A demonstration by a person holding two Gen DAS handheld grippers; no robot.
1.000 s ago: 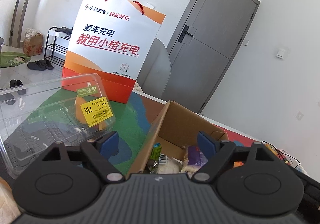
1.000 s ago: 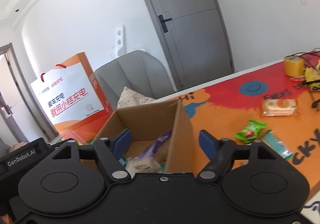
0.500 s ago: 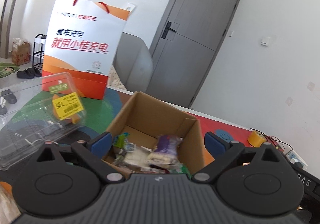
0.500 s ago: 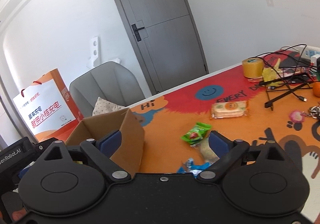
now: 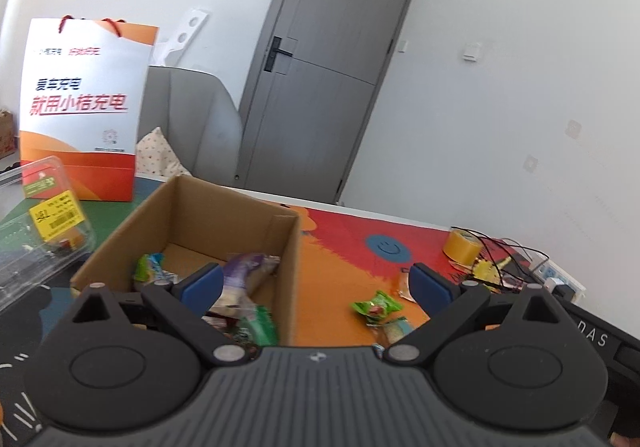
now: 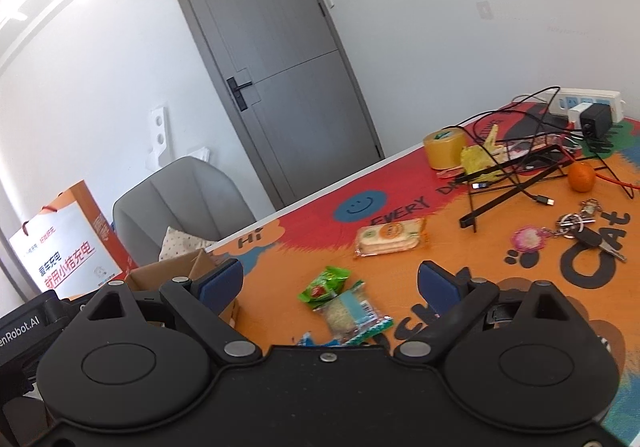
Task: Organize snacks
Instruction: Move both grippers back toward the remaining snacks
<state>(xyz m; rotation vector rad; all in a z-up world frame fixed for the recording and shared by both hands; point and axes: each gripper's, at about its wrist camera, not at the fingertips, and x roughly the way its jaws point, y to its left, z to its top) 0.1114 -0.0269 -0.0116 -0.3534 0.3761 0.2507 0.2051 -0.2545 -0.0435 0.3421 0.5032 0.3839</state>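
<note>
An open cardboard box holds several snack packets, among them a purple one and a green one. My left gripper hangs open over the box's right wall with nothing between its fingers. Loose snacks lie on the orange mat: a green packet, a clear-and-blue rice snack and a cracker pack. My right gripper is open and empty above the green packet. The same green packet shows in the left wrist view. The box's corner sits at the right wrist view's left.
An orange-and-white paper bag and a clear plastic clamshell stand left of the box. A tape roll, black wire stand, cables, an orange, keys and a power strip crowd the right. A grey chair is behind the table.
Both grippers have swung to the right, from over the box toward the loose snacks on the mat. Their jaws stand wider than a second ago. Nothing was taken hold of.
</note>
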